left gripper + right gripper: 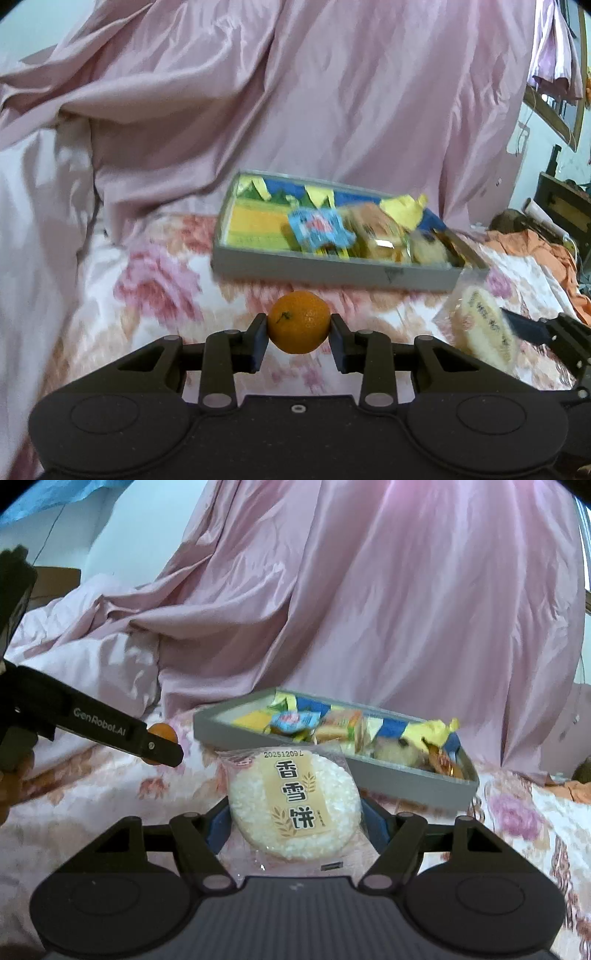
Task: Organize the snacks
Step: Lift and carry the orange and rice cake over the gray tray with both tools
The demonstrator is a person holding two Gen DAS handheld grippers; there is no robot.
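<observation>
My left gripper (298, 334) is shut on a small orange tangerine (298, 326), held above the flowered bedsheet. My right gripper (295, 821) is shut on a round white rice cracker in a clear wrapper (295, 805); its pads press the cracker's two sides. That cracker (484, 325) also shows at the right of the left wrist view, with the right gripper's fingers (532, 328) behind it. A grey tray (332, 271) (406, 779) lies on the bed beyond both grippers, with several wrapped snacks in its right half. The left gripper's finger (162, 747) reaches in from the left with the tangerine (162, 730) behind it.
Crumpled pink satin bedding (295, 92) rises behind the tray. The flowered sheet (155, 288) spreads under both grippers. Orange cloth (532, 247) and dark furniture (561, 206) sit at the far right. A person's hand (11, 786) shows at the left edge.
</observation>
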